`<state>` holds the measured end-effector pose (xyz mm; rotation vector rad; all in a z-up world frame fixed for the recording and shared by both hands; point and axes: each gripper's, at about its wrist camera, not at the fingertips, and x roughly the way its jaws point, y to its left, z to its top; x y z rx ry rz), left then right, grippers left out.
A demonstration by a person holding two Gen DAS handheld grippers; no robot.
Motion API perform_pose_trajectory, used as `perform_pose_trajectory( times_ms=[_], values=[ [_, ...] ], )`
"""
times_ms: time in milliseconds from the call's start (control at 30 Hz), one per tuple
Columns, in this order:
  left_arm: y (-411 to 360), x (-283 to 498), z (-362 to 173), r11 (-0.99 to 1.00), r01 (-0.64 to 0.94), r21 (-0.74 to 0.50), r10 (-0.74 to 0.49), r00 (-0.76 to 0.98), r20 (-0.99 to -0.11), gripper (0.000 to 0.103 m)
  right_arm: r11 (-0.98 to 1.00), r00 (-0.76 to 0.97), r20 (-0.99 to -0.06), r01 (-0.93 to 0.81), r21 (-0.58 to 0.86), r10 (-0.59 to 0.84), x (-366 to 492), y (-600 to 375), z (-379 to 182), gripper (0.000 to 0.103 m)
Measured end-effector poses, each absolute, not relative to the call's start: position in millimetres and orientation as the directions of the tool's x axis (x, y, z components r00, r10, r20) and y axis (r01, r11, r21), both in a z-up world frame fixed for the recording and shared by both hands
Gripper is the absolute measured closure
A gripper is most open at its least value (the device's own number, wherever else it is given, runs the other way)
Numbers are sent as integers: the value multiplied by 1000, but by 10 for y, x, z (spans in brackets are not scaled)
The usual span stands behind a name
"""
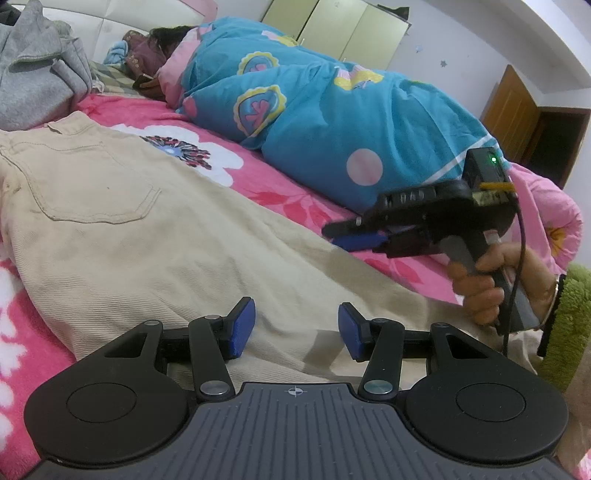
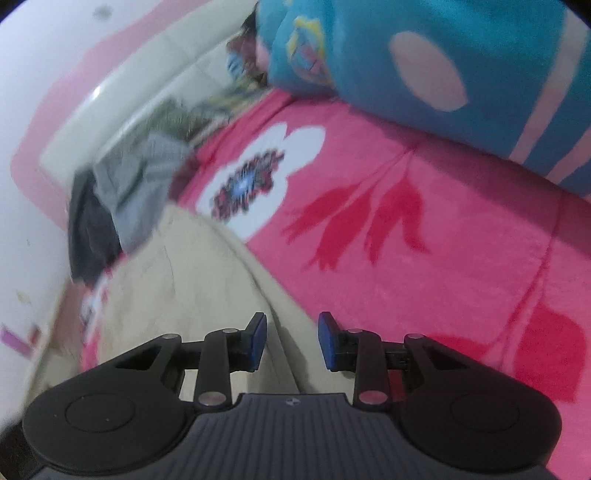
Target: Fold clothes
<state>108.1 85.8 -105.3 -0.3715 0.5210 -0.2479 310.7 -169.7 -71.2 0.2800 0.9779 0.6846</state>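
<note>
Beige trousers (image 1: pixel 147 240) lie flat across the pink flowered blanket (image 1: pixel 295 195), back pocket up, waistband to the far left. My left gripper (image 1: pixel 297 328) hovers open just above a trouser leg, nothing between its blue pads. A hand holds my right gripper (image 1: pixel 332 234) to the right, low over the far edge of the trousers. In the blurred right wrist view, that gripper (image 2: pixel 292 341) is open, straddling the edge of the trousers (image 2: pixel 184 280) where they meet the blanket (image 2: pixel 443 221); the pads press on nothing.
A blue patterned quilt (image 1: pixel 332 110) covers a person lying along the far side of the bed, dark hair (image 1: pixel 173 35) showing. Grey clothes (image 1: pixel 33 66) are heaped at the far left. A green fluffy sleeve (image 1: pixel 572 314) is at the right edge. Wardrobe (image 1: pixel 332 26) and door (image 1: pixel 517 110) stand behind.
</note>
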Motion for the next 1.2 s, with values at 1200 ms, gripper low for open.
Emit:
perform_pose_trajectory(
  times_ms=[1200],
  values=[
    [863, 1085, -1044, 904, 137, -406, -322, 841, -435, 53, 698, 778, -597, -539, -472, 196, 2172, -729, -551, 103]
  ],
)
